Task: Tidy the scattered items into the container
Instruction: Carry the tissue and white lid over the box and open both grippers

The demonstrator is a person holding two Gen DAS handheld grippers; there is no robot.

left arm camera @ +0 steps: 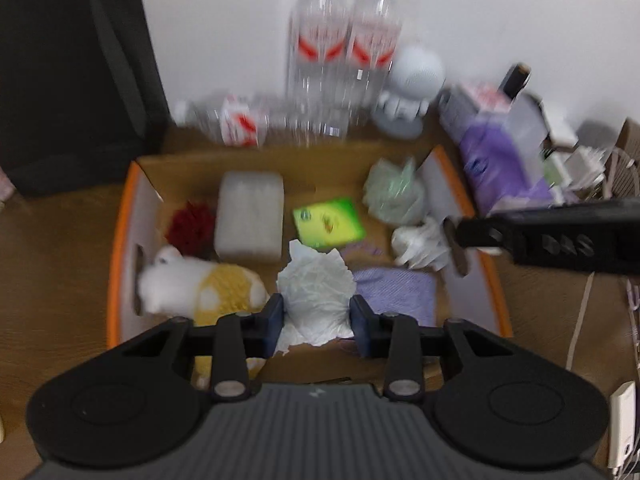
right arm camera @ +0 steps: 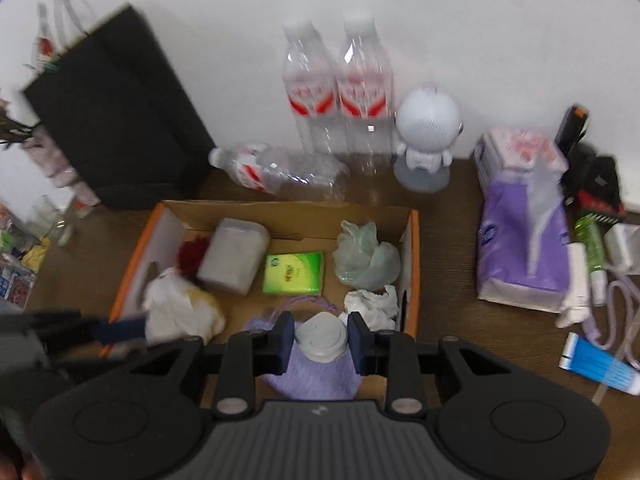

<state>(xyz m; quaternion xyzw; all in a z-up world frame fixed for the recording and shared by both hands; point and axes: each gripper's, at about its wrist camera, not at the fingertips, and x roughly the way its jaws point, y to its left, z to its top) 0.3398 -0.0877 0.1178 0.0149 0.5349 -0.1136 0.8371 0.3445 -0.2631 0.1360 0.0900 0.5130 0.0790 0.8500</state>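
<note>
An open cardboard box with orange edges sits on the wooden table. It holds a white block, a green packet, a plush toy, a pale green bag, crumpled white paper and a purple cloth. My left gripper is shut on a crumpled white paper above the box's near side. My right gripper is shut on a small white-grey round object over the purple cloth. The right gripper also shows in the left wrist view.
Two upright water bottles and a lying one stand behind the box, beside a white robot figure. A black bag is at left. A purple tissue pack, a blue tube and cables lie at right.
</note>
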